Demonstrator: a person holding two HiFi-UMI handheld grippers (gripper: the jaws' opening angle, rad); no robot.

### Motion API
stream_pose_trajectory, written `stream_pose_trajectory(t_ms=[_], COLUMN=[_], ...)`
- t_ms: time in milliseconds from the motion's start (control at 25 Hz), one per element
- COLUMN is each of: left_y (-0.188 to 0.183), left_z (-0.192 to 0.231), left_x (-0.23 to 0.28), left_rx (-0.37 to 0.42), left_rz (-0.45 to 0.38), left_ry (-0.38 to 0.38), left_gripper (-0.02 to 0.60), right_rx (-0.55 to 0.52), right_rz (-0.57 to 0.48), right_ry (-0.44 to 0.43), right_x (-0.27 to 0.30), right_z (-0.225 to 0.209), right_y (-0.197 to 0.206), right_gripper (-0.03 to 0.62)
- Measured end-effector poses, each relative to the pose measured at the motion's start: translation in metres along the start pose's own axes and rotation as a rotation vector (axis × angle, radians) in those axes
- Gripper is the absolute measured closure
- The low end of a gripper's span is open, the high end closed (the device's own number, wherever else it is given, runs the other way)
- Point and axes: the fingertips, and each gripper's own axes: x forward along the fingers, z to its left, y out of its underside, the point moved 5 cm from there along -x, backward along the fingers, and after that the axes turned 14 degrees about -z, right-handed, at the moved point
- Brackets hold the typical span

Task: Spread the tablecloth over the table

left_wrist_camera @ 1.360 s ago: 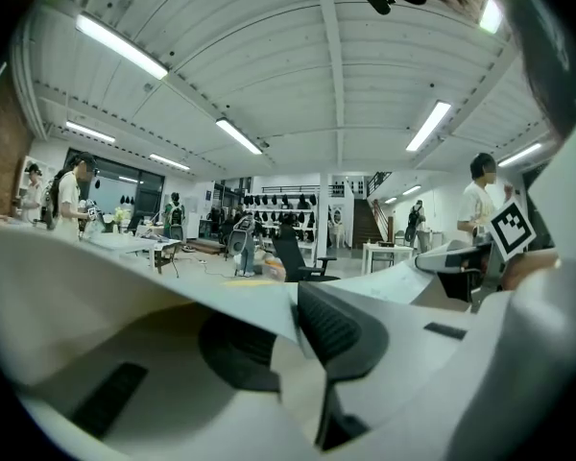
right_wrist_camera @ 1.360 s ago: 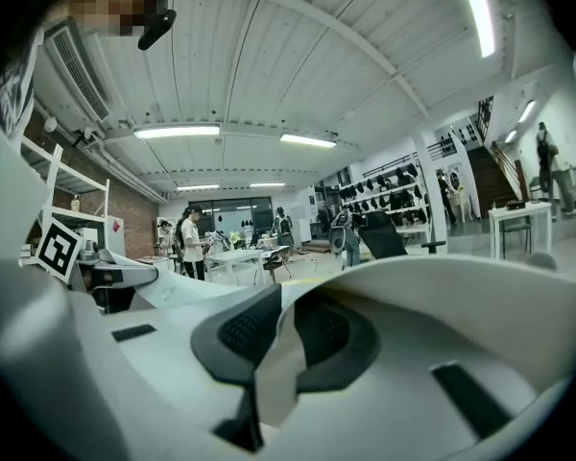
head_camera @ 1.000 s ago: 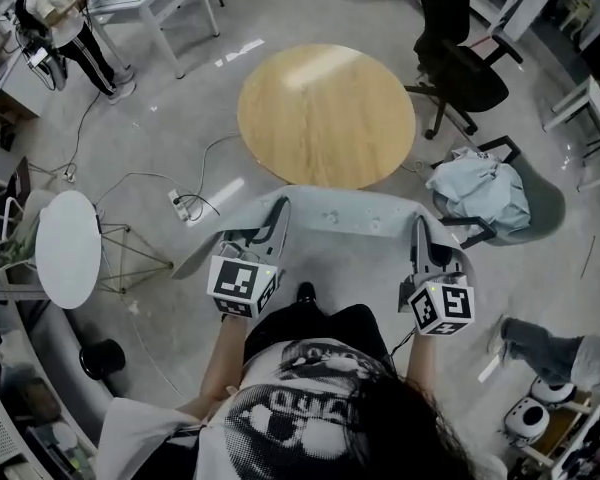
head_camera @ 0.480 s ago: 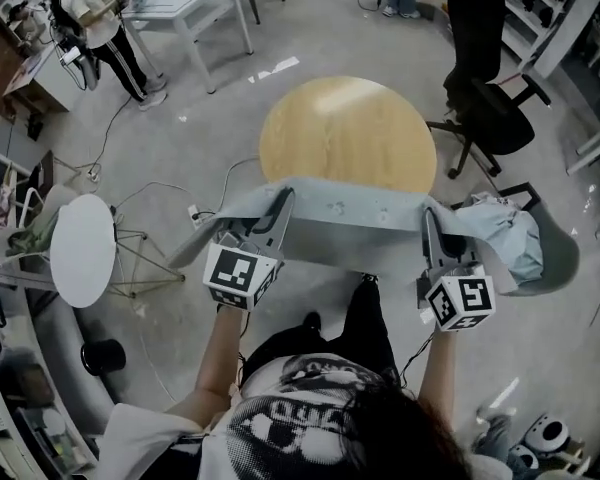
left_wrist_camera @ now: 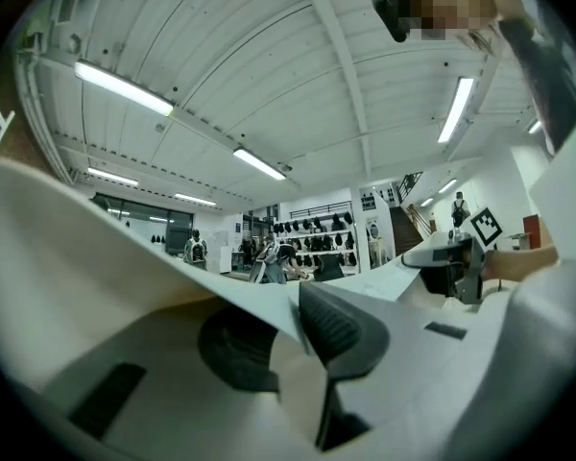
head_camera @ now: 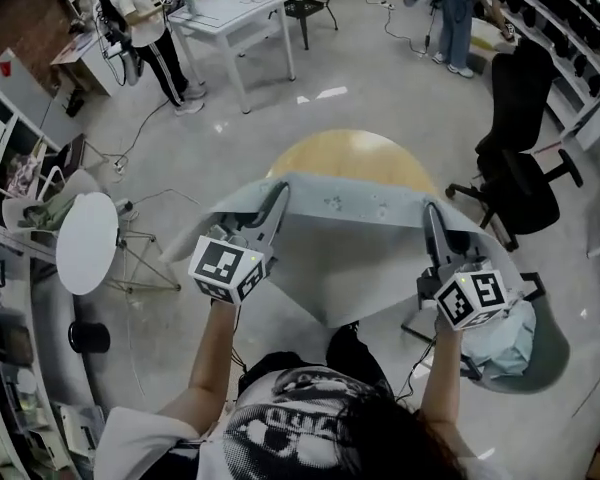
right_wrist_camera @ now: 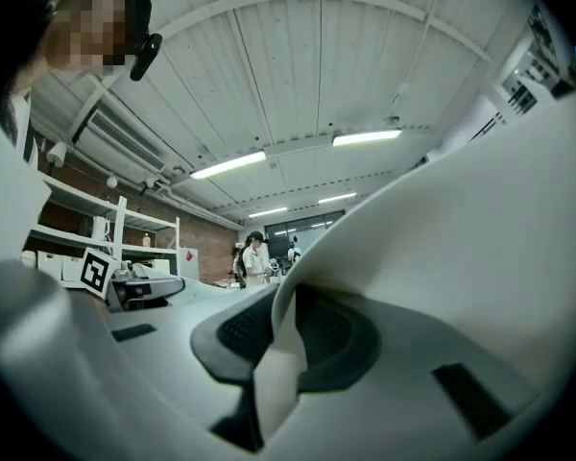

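Left gripper (head_camera: 278,194) and right gripper (head_camera: 432,214) each pinch the pale grey fabric tablecloth (head_camera: 350,258); hold it taut, centred over the round wooden table (head_camera: 345,154) at upper centre.

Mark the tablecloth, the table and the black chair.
tablecloth (head_camera: 350,253), head view, middle of the sheet.
table (head_camera: 345,153), head view, bare wooden top.
chair (head_camera: 523,180), head view, seat.

tablecloth (head_camera: 352,253) raised, carried forward, now overlapping round table (head_camera: 348,156)
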Motion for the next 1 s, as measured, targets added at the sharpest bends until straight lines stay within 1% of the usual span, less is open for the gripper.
stream_pose_trajectory(t_ms=[80, 200, 400, 640, 1000], left_y=[0.002, 0.006, 0.019, 0.022, -0.011], left_z=[0.001, 0.003, 0.016, 0.042, 0.086], left_x=[0.022, 0.051, 0.088, 0.124, 0.171], left_rx=[0.008, 0.059, 0.125, 0.175, 0.232], left_rz=[0.008, 0.029, 0.040, 0.056, 0.035], left_ry=[-0.024, -0.049, -0.073, -0.130, -0.154], left_gripper=[0.517, 0.515, 0.514, 0.514, 0.511], right_rx=[0.017, 0.019, 0.065, 0.054, 0.008], right_rz=[0.004, 0.019, 0.020, 0.023, -0.013], right_ry=[-0.045, -0.109, -0.190, -0.248, -0.332], right_x=[0.020, 0.047, 0.087, 0.145, 0.228], right_z=[-0.023, -0.052, -0.088, -0.111, -0.125], right_y=[-0.003, -0.004, 0.006, 0.010, -0.016], right_gripper=[0.542, 0.539, 0.537, 0.537, 0.537])
